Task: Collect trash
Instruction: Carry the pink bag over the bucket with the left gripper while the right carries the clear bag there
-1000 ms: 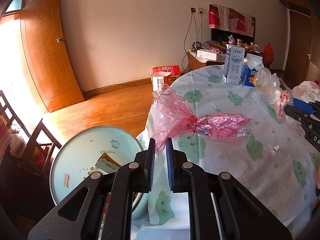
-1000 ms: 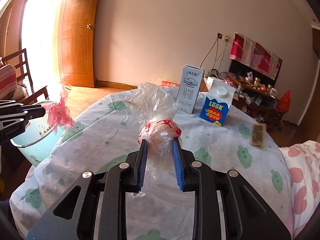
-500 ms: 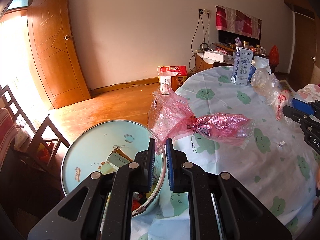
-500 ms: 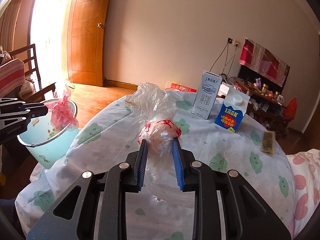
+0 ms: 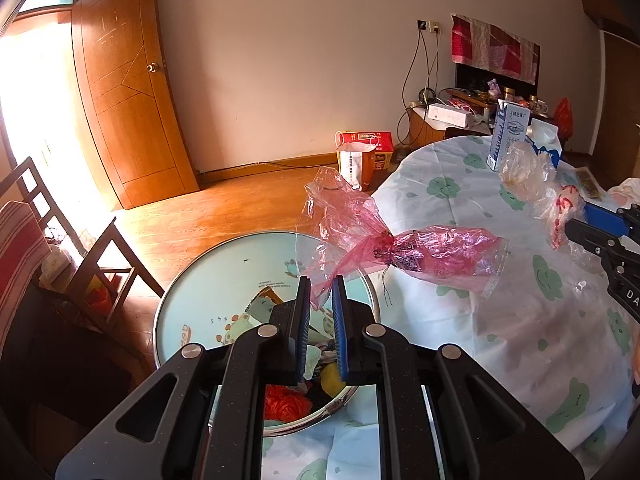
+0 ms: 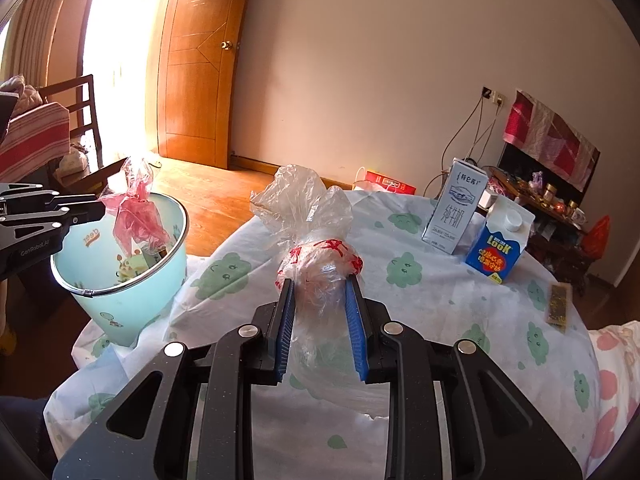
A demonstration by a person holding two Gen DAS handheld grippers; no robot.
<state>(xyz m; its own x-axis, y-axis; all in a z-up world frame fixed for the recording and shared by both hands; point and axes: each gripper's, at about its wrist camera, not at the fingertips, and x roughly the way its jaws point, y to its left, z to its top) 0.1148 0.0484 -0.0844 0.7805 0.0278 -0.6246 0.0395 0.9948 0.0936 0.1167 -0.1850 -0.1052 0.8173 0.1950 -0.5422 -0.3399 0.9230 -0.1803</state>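
The left gripper [image 5: 321, 300] is nearly closed, its blue pads pinching a corner of a pink bag [image 5: 384, 246] that hangs in the air past the fingertips, twisted at the middle with a printed wad in its far half. Seen from the right wrist, that bag [image 6: 136, 210] dangles over the mouth of a pale blue bin [image 6: 120, 276]. In the left view the bin [image 5: 224, 280] stands on the floor just below the gripper, against the bench edge, with paper scraps and red and yellow bits inside. The right gripper [image 6: 320, 312] stands narrowly apart, its pads pressed on both sides of a clear bag [image 6: 316, 240] with red print, knotted into a ball at the fingertips and flaring loose above. From the left wrist the same clear bag [image 5: 540, 188] shows at the right edge, held above the bench [image 5: 460, 184], which wears a white cloth with green cloud faces. Farther out on the bench stand a tall white carton [image 6: 456, 210] and, just beside it, a shorter blue carton [image 6: 500, 240] with a white cap, both upright. Near the bench's right rim lies a flat dark wrapper [image 6: 560, 304]. Beyond, a red and white paper bag [image 5: 362, 156] sits on the wooden floor by the wall, a wooden door [image 6: 196, 64] stands ajar to bright light, and a dark chair [image 6: 80, 116] is at the left.
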